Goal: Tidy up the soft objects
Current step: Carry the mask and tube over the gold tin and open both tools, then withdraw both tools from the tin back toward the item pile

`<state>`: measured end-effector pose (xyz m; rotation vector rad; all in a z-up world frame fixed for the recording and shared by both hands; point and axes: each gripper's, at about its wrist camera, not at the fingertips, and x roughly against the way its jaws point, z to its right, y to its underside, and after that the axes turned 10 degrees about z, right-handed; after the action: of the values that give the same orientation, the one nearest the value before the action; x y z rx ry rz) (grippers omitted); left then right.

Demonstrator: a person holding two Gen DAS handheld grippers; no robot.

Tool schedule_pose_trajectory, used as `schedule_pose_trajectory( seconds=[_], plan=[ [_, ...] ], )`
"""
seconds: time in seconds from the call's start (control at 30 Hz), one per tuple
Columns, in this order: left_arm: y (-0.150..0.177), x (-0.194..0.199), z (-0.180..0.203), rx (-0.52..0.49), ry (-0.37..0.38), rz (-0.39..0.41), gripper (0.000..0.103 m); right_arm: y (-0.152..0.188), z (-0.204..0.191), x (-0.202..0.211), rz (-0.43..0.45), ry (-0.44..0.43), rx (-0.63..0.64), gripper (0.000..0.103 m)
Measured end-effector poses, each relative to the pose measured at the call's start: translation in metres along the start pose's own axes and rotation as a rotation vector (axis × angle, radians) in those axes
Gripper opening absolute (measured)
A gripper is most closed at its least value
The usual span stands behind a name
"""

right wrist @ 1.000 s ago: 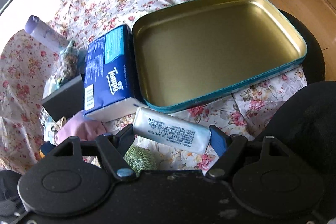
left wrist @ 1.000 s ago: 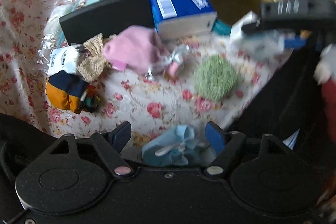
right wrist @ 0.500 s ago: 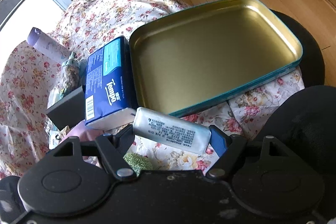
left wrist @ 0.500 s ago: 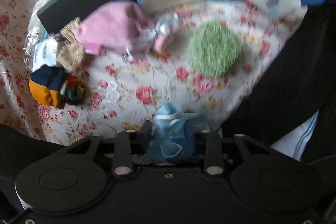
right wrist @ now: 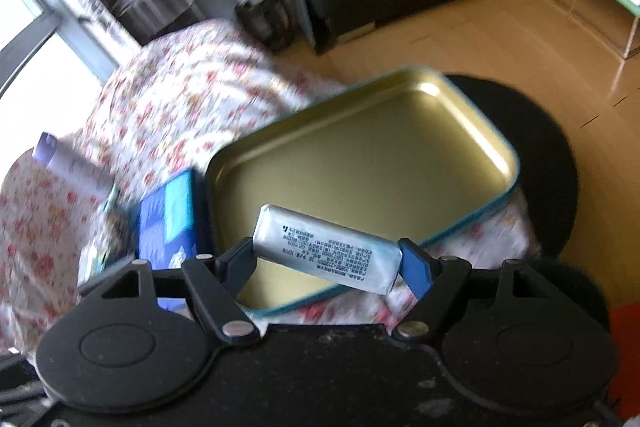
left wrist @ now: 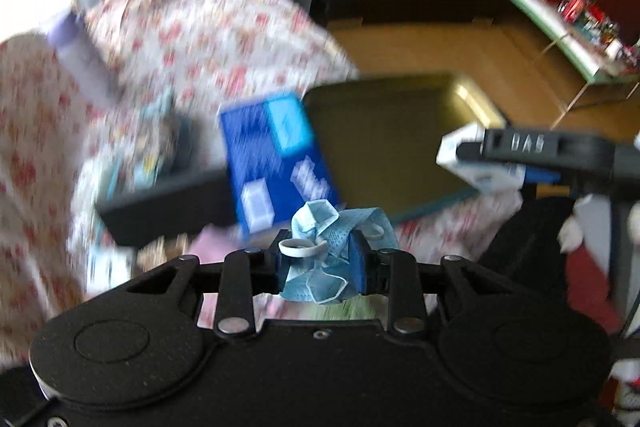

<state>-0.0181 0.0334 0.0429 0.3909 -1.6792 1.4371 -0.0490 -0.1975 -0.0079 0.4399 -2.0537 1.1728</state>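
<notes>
My left gripper (left wrist: 320, 261) is shut on a crumpled light-blue face mask (left wrist: 326, 247), held up above the flowered cloth. In the right wrist view my right gripper (right wrist: 326, 261) is shut on a small silvery tissue pack (right wrist: 326, 253), which lies slanted between the pads over the near edge of the gold tin tray (right wrist: 360, 167). The same tray (left wrist: 384, 131) shows in the left wrist view, with the right gripper (left wrist: 492, 163) and its white pack at its right side. A pink soft item (left wrist: 216, 247) lies low on the cloth, mostly hidden and blurred.
A blue tissue box (left wrist: 276, 163) lies left of the tray, also visible as the blue box (right wrist: 168, 219) in the right wrist view. A black box (left wrist: 168, 203) sits left of it. A lavender bottle (right wrist: 60, 157) lies on the flowered cloth (right wrist: 180, 99). Wooden floor (right wrist: 520, 39) lies beyond.
My left gripper closed on the blue mask and lifted it off the cloth, tilting up toward the tray. My right gripper, still holding the tissue pack, moved closer over the tray's near edge.
</notes>
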Motion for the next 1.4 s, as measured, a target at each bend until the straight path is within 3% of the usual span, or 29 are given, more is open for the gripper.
schedule_pose_trajectory(
  seconds=[0.3,0.47,0.67,0.73,0.77,0.87,1.0,1.07,1.4],
  plan=[
    [-0.050,-0.037,0.022,0.029,0.022,0.078,0.031,-0.028,0.029,-0.011,0.177,0.043,0.004,0.076],
    [-0.052,-0.054,0.027,0.056,0.026,0.086,0.031,-0.021,0.043,-0.022,0.266,0.064,0.033,0.076],
    [-0.051,-0.071,0.033,0.073,-0.002,0.062,0.034,-0.012,0.051,-0.022,0.342,0.008,0.028,0.076],
    [-0.051,-0.076,0.034,0.081,-0.009,0.058,0.037,-0.012,0.056,-0.024,0.342,-0.007,0.005,0.076],
    [-0.051,-0.077,0.035,0.081,-0.014,0.056,0.047,-0.014,0.060,-0.025,0.331,0.004,-0.012,0.076],
    [-0.051,-0.079,0.037,0.075,-0.038,0.073,0.061,-0.017,0.068,-0.033,0.285,0.006,-0.071,0.076],
    [-0.049,-0.079,0.038,0.060,-0.044,0.071,0.062,-0.021,0.075,-0.044,0.224,0.014,-0.134,0.077],
    [-0.046,-0.078,0.037,0.060,-0.049,0.069,0.062,-0.021,0.076,-0.047,0.213,0.014,-0.155,0.084],
    [-0.038,-0.067,0.030,0.074,-0.064,0.075,0.062,-0.018,0.074,-0.044,0.245,0.024,-0.171,0.091]
  ],
)
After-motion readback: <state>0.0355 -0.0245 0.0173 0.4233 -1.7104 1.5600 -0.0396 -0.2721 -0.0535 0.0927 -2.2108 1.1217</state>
